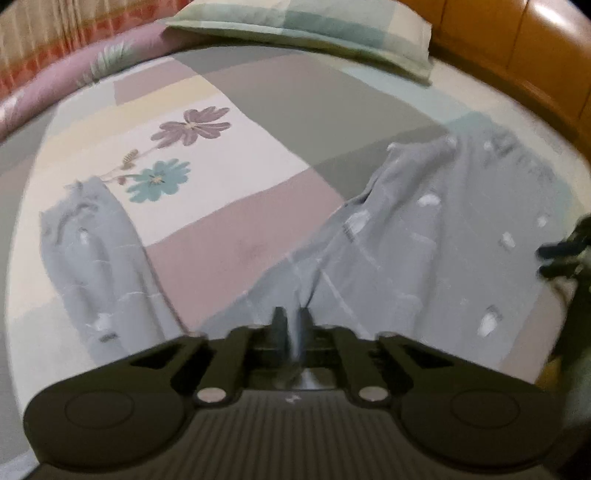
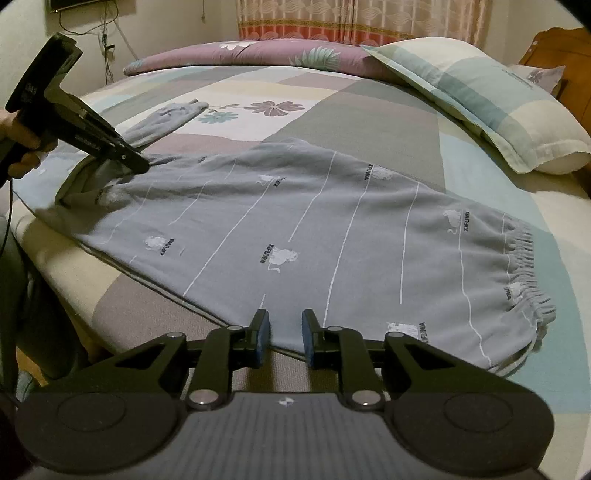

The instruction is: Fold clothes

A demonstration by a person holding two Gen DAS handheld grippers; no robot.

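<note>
Grey trousers (image 2: 295, 221) are pinched by the left hand-held gripper (image 1: 291, 325); right hand-held gripper (image 2: 284, 332) stands apart, unclamped; hem grip judged next.

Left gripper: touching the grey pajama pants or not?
Touching. In the left wrist view the left gripper is shut with a pinch of the grey pajama pants between its fingers; the right wrist view agrees.

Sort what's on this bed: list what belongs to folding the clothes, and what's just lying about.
Belongs to the job:
- grey trousers, spread flat
- left gripper, shut on the trousers' fabric
- right gripper, open at the near edge

Just lying about:
- checked pillow
- purple rolled quilt
- patchwork bedsheet
- curtain
</note>
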